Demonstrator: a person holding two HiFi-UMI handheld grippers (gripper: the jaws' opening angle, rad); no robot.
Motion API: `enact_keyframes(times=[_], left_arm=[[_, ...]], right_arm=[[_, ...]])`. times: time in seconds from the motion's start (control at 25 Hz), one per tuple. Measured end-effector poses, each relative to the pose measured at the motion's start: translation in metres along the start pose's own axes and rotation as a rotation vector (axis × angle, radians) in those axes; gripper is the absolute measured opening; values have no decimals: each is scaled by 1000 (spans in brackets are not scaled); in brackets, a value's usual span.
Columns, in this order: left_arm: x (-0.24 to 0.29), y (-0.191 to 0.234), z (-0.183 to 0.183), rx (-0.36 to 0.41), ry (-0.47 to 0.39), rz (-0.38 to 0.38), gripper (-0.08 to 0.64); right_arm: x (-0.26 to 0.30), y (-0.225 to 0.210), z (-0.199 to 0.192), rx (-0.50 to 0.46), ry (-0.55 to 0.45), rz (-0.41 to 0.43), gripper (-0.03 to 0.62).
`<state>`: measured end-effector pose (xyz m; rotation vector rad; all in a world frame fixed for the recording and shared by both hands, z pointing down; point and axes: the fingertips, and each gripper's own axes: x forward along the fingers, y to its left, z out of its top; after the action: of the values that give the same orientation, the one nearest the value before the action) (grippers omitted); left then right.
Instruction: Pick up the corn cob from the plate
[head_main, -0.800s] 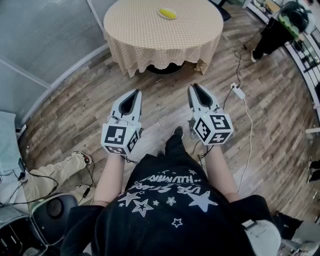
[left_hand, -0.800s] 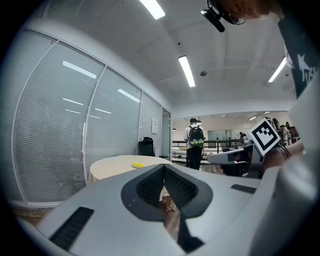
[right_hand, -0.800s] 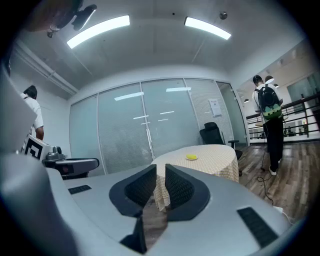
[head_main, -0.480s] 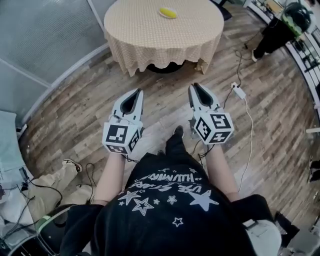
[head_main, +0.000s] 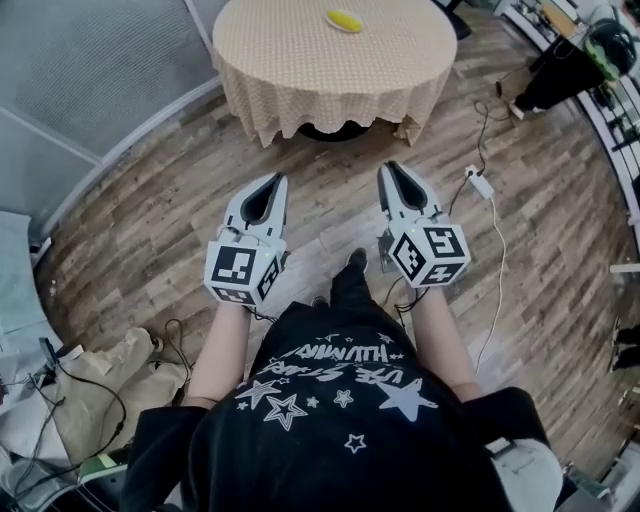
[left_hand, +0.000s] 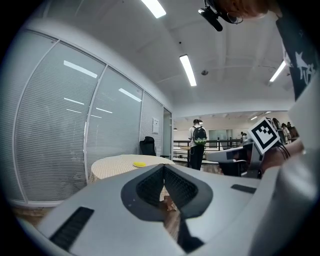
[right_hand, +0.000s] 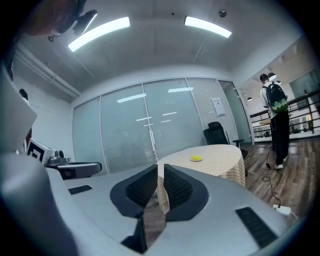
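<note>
Since the earlier frames the round table (head_main: 300, 70) sits a touch further right in the head view. The tan trousers (head_main: 120, 375) at the near left have drawn in from a stretched leg to a crumpled heap. Both grippers keep their place in front of the person's chest.

Left gripper (head_main: 272, 182): held level, tips meeting, nothing between them. Right gripper (head_main: 389, 170): claw narrowed to a thin slit, nothing in it either. The two are side by side, apart, both aimed at the table.

Corn cob (head_main: 344, 20): a small yellow shape on the far part of the checked tablecloth, well apart from both claws. What lies under it is too small to tell.

Between grippers and table: bare wooden floor (head_main: 150, 220). Right of the right gripper, a white power strip (head_main: 479, 185) lies on the boards with its cable trailing nearer. Loose wires lie by the trousers. Left side: a glass wall with blinds (head_main: 80, 80). Far right: a standing person with a backpack (right_hand: 274, 115). Behind the table: an office chair (right_hand: 220, 134).
</note>
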<state>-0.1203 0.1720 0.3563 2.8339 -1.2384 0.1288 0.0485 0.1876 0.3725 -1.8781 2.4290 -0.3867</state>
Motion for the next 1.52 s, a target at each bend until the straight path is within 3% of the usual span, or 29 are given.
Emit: enact_keyframes(times=[0.44, 0.8, 1.12, 1.52], left_arm=[[-22, 22, -3, 0, -7, 16, 8], [1, 39, -11, -15, 7, 28, 8], [58, 55, -12, -11, 29, 33, 8], [163, 71, -3, -15, 57, 33, 8]], right_arm=[[9, 6, 0, 28, -39, -6, 54], [43, -13, -2, 20, -31, 4, 41], [93, -46, 3, -23, 4, 15, 34], [156, -112, 20, -2, 42, 1, 35]])
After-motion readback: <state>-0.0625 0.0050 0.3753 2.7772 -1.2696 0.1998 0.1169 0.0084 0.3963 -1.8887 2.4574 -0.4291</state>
